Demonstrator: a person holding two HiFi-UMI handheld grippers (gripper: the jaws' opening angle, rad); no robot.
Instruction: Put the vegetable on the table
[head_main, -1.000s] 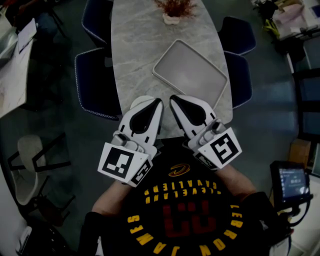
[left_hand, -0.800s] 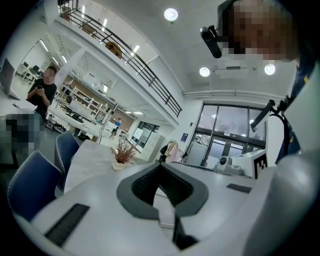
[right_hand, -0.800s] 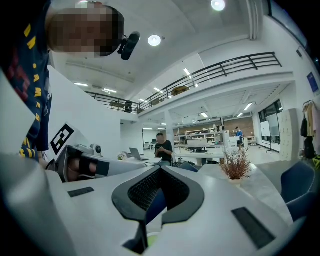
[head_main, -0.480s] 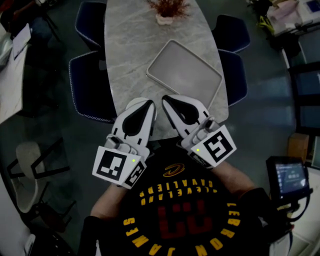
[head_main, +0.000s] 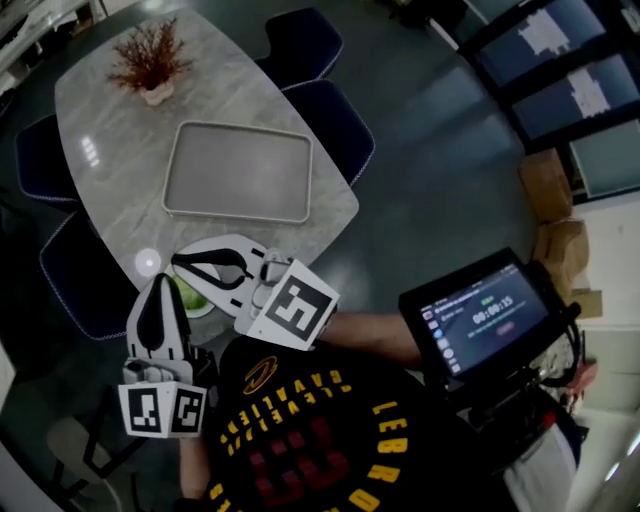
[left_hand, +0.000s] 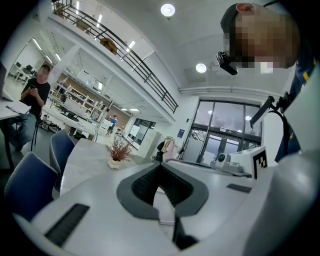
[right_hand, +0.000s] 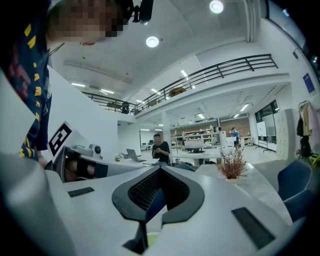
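Note:
A pale green vegetable (head_main: 193, 297) lies at the near edge of the marble table (head_main: 110, 130), on what looks like a white plate; both grippers hide most of it. My left gripper (head_main: 161, 282) points up the table just left of it, jaws shut and empty. My right gripper (head_main: 180, 262) reaches leftward over the vegetable, also shut with nothing held. In the left gripper view the left gripper (left_hand: 160, 166) has its tips together. The right gripper (right_hand: 160, 170) likewise has its tips together, and a sliver of the green vegetable (right_hand: 151, 240) shows below it.
A grey tray (head_main: 238, 172) lies in the middle of the table and a potted red plant (head_main: 150, 62) stands at its far end. Blue chairs (head_main: 338, 122) ring the table. A screen on a stand (head_main: 487, 315) is at my right. A person (right_hand: 160, 146) stands far off.
The head view has swung round, so the table now sits upper left. Both grippers have shifted to the lower left, and the green vegetable has come into sight under them.

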